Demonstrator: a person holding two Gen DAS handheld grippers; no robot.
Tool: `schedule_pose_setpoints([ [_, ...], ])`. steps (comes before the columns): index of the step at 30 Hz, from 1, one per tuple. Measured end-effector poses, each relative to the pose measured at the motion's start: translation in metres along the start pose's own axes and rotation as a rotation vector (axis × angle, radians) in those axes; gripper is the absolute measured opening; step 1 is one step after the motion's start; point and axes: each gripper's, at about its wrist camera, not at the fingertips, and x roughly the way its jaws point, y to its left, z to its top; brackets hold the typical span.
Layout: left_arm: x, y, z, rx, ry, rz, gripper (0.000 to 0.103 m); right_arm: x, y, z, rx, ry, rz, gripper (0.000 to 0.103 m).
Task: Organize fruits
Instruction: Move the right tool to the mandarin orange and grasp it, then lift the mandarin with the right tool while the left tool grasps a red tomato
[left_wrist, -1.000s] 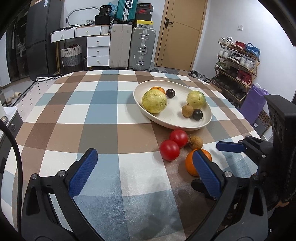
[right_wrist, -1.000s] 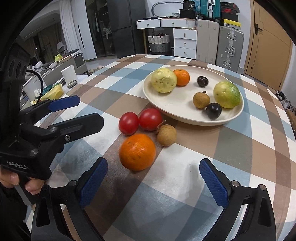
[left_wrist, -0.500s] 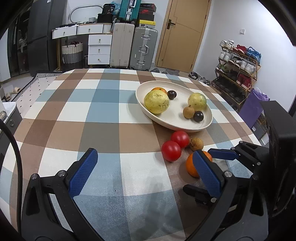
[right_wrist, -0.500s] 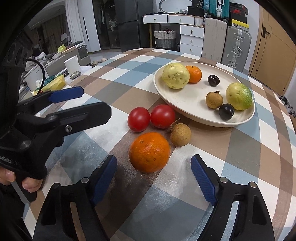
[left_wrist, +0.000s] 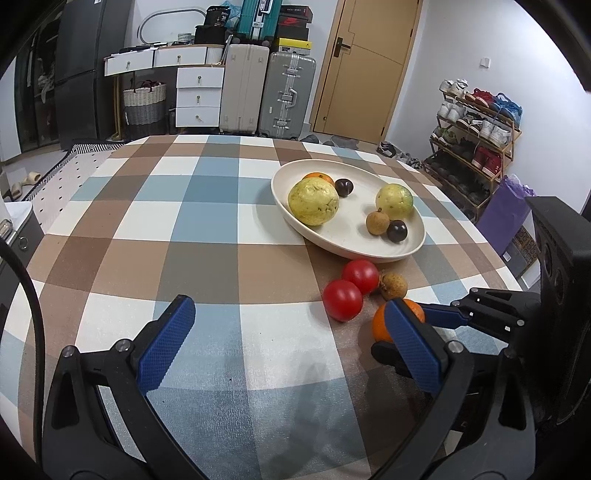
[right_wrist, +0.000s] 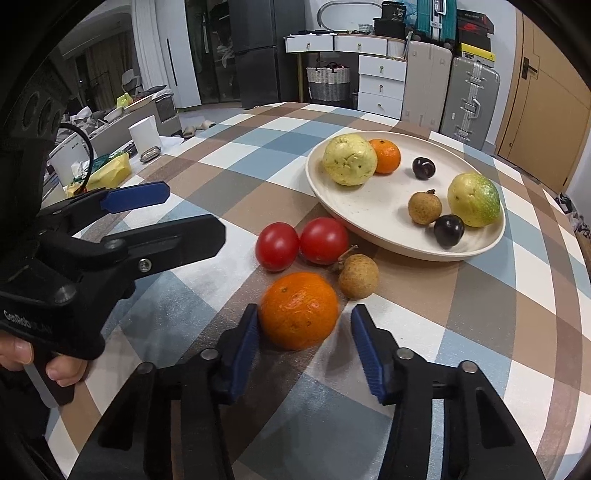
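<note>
An orange (right_wrist: 298, 310) lies on the checked tablecloth between the fingers of my right gripper (right_wrist: 306, 345). The left pad touches it and the right pad stands a little off it. The jaws are still open. Two tomatoes (right_wrist: 277, 245) (right_wrist: 323, 240) and a longan (right_wrist: 357, 276) lie just beyond the orange. A cream plate (right_wrist: 376, 236) holds two guavas, a small orange, a longan and two dark plums. My left gripper (left_wrist: 291, 343) is open and empty over the cloth, left of the orange (left_wrist: 380, 325). The right gripper (left_wrist: 417, 334) shows there around the orange.
The round table's edge curves near the plate's right side (left_wrist: 491, 251). A white cup (right_wrist: 144, 133) and clutter sit on a low stand beyond the table's left edge. Suitcases, drawers and a shoe rack stand along the walls.
My right gripper has moved forward and narrowed around the orange, which now sits between its pads. My left gripper has stayed open and nearly still.
</note>
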Motion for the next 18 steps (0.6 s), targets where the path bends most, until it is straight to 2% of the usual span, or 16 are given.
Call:
schedule_pose_setpoints([
  [5,0.001,0.0,0.0,-0.003,0.004,-0.002,0.102,-0.003,0.001,0.0,-0.003,-0.019,0.001,0.041],
  [18,0.007,-0.008,0.0,0.021,0.025,-0.019,0.102,-0.027,-0.015,0.001,0.01,-0.123,0.007,0.041],
])
